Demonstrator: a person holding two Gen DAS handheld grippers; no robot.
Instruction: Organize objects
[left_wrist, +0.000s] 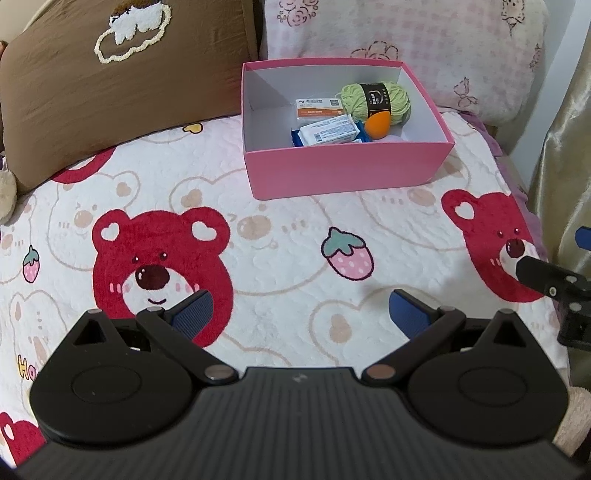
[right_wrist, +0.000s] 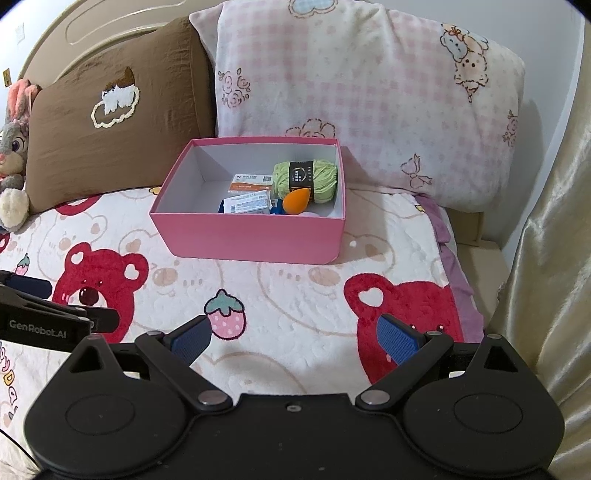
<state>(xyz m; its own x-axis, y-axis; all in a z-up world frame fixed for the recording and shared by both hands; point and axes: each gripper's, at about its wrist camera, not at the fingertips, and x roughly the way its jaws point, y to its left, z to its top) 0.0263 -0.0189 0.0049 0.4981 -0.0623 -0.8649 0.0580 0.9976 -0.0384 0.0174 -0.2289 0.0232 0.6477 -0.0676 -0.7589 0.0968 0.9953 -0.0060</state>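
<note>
My left gripper sits low in the frame, blue pads spread wide and pinching nothing, same deal with my right gripper. Both hang over the bear-print blanket. Pink box is upper centre, up against the pillows, holding green yarn, an orange sponge and some white packets. Something blue under the packets, can't make it out. Brown pillow is upper left.

Box on blanket, before two pillows; inside, yarn at right, packets left of it.
</note>
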